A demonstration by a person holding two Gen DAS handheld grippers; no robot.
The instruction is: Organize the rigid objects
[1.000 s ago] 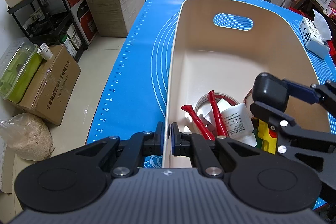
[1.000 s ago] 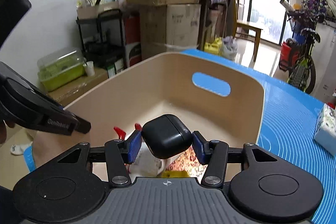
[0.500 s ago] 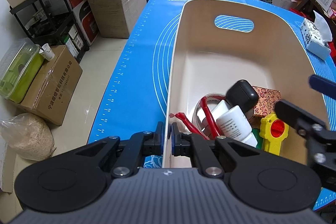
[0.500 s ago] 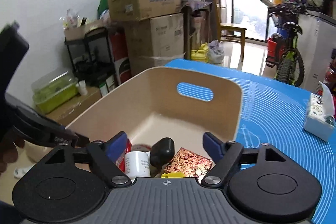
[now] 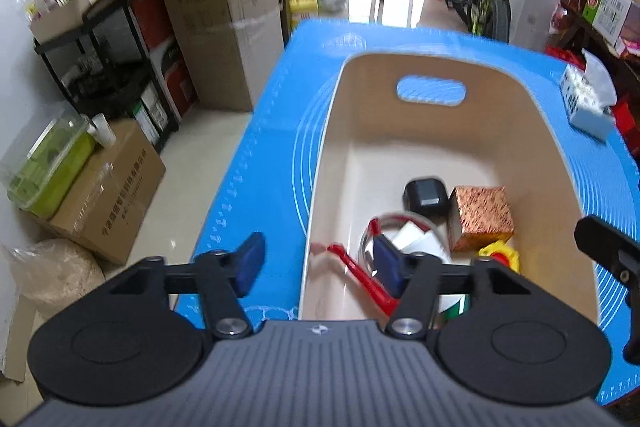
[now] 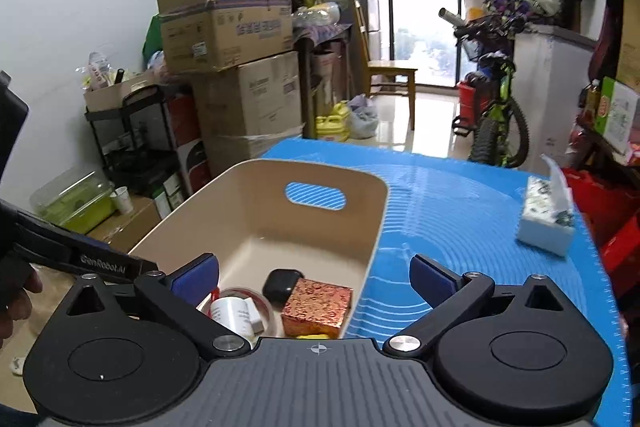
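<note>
The beige bin (image 5: 532, 131) lies on the blue mat (image 5: 272, 147), long axis running away from the cameras, handle cutout (image 5: 431, 91) at its far end; the far half of its floor is free; the black case (image 5: 425, 195) lies near the bin's middle, beside the patterned box (image 5: 482, 217); the left gripper (image 5: 318, 265) has just been opening, its jaws astride the bin's near-left wall, apart from it; the right gripper (image 6: 314, 277), jaws just opened wide, holds nothing.
</note>
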